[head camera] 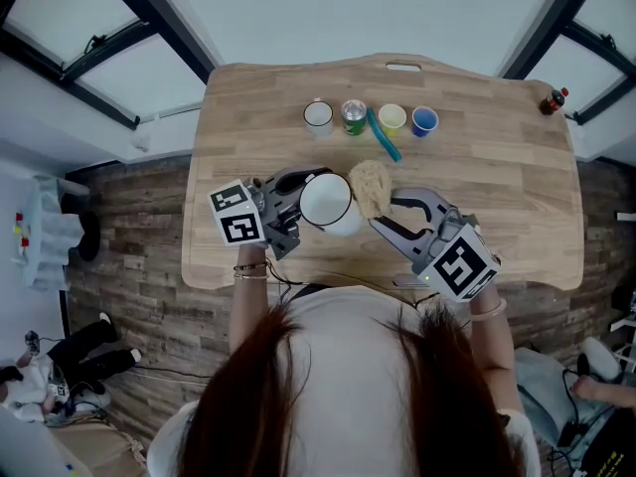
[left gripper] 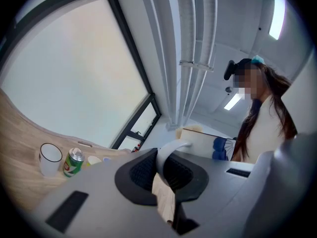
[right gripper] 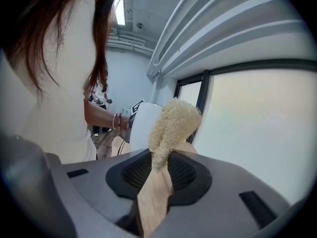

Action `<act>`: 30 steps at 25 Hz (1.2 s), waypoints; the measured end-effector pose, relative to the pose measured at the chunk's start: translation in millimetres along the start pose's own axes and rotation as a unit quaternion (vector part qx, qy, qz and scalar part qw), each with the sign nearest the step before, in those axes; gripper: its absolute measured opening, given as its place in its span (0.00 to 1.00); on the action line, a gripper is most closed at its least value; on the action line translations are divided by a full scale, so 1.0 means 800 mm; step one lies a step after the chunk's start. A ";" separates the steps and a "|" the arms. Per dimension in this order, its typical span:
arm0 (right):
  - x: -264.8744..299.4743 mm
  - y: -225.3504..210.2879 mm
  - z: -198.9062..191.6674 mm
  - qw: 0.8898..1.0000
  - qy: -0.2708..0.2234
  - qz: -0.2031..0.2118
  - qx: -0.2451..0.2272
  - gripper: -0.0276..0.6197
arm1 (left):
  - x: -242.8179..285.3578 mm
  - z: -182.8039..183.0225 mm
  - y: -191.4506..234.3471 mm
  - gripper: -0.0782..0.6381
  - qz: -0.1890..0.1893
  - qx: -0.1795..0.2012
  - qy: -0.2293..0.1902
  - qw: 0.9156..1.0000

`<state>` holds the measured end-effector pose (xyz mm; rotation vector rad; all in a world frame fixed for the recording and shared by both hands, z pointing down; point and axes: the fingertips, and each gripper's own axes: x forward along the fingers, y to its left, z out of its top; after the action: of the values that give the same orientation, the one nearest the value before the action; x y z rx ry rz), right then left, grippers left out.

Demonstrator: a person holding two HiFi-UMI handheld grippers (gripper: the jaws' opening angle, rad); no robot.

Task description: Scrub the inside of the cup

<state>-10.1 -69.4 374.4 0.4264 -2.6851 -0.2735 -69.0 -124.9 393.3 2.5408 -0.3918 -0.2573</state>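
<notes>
Two grips here, both firm. On the left gripper (left gripper: 166, 171), jaws closed narrow on the curved handle (left gripper: 171, 148) of the white cup (head camera: 326, 203), with the cup lifted above the near edge of the table (head camera: 497, 167) and its mouth turned upward. On the right gripper (right gripper: 158, 171), jaws pressed on the lower end of the loofah scrubber (right gripper: 172, 125), with its fibrous head toward the cup. In the head view, scrubber (head camera: 370, 185) just beside the right rim of the cup, perhaps touching, not yet inside. Probably next: to carry the scrubber leftward and down into the opening, along the axis of the cup. Work for the right gripper; for the left, only to hold steady.
</notes>
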 end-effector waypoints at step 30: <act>0.007 0.026 0.006 0.998 0.009 0.040 -0.038 0.21 | 0.007 -0.017 -0.054 0.15 -0.134 -0.002 0.069 0.989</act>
<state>-22.6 -51.1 377.3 0.2971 -2.6560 -0.3446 -50.6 -85.3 380.5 2.5862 0.0056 -0.1807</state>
